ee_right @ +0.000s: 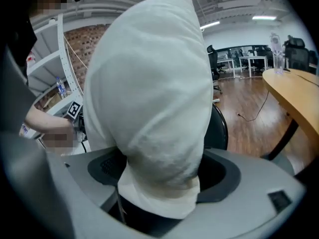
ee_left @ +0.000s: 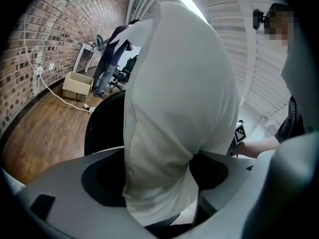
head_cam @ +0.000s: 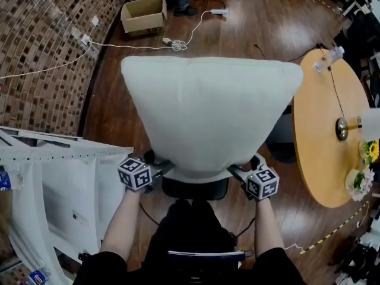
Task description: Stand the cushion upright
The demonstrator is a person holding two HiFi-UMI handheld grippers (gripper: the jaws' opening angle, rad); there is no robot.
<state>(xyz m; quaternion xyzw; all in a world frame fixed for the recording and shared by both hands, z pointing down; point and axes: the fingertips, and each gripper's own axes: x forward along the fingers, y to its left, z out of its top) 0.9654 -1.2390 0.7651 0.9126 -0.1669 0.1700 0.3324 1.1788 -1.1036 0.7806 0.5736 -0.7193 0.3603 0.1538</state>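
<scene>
Head view: cushion [head_cam: 211, 111] is held upright over black chair [head_cam: 196, 190], its near bottom corners clamped by left tool [head_cam: 159, 171] & right tool [head_cam: 240, 172]; both should be lowered evenly, w/ bottom edge seated flat before release.

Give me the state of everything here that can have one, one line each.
cushion, held upright, pinched at its two lower corners
left gripper, shut on the cushion's lower left corner
right gripper, shut on the cushion's lower right corner
cardboard box, open at the top, standing on the floor
</scene>
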